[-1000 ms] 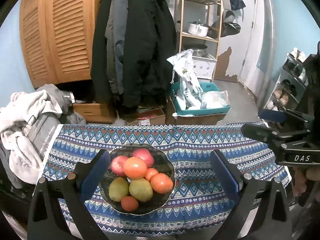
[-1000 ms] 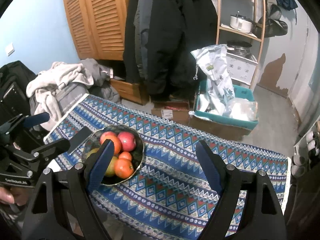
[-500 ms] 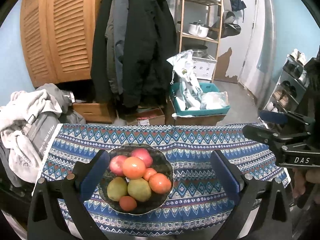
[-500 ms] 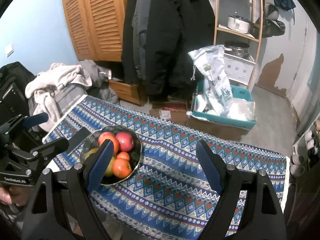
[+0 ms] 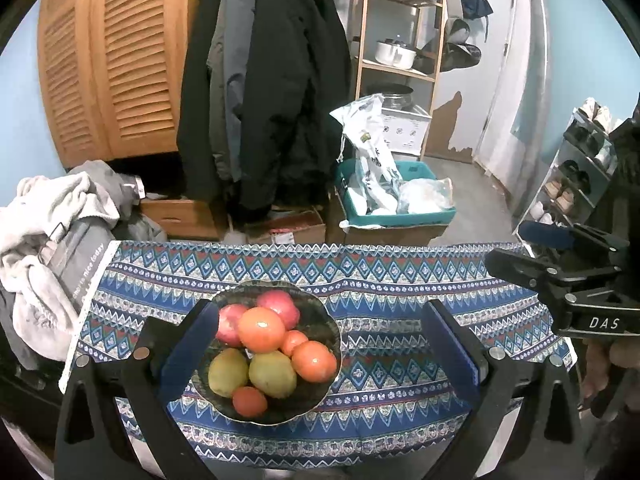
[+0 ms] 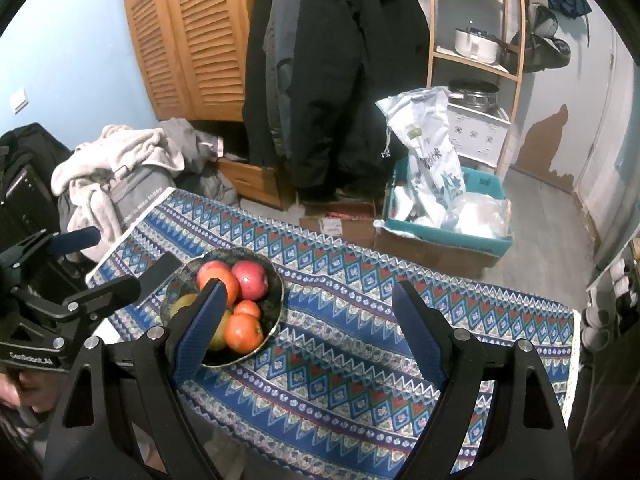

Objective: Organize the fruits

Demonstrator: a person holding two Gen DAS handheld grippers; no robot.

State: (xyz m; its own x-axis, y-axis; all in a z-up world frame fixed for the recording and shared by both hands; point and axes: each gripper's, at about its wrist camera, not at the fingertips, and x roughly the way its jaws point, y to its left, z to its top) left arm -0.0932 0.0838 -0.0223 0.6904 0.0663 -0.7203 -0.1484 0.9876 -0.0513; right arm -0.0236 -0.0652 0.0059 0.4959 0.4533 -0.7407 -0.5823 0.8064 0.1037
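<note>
Both grippers are held above the near edge of the table, angled downward toward it. The left gripper point(image 5: 320, 344) has its jaws spread wide and grips nothing; in its own view the dark bowl point(image 5: 324, 320) of fruit lies on the cloth between the blue pads, nearer the left pad, with no contact. The right gripper point(image 6: 308, 328) is likewise wide open and empty, over bare patterned tablecloth point(image 6: 360, 360) to the right of the bowl (its left finger overlaps the bowl's edge in view only). The bowl holds two red apples point(image 5: 280, 306), two yellow-green pears point(image 5: 272, 374), and several orange fruits point(image 5: 261, 329) piled together. A hand point(image 5: 624, 354) shows beneath the right gripper's body at the left view's edge. Beyond the table: hanging dark coats point(image 5: 276, 80), a louvred wooden cabinet point(image 5: 108, 64), heaped clothing point(image 5: 44, 232), a teal crate point(image 5: 396, 216) with bags, and a wooden shelf unit point(image 5: 400, 40).
</note>
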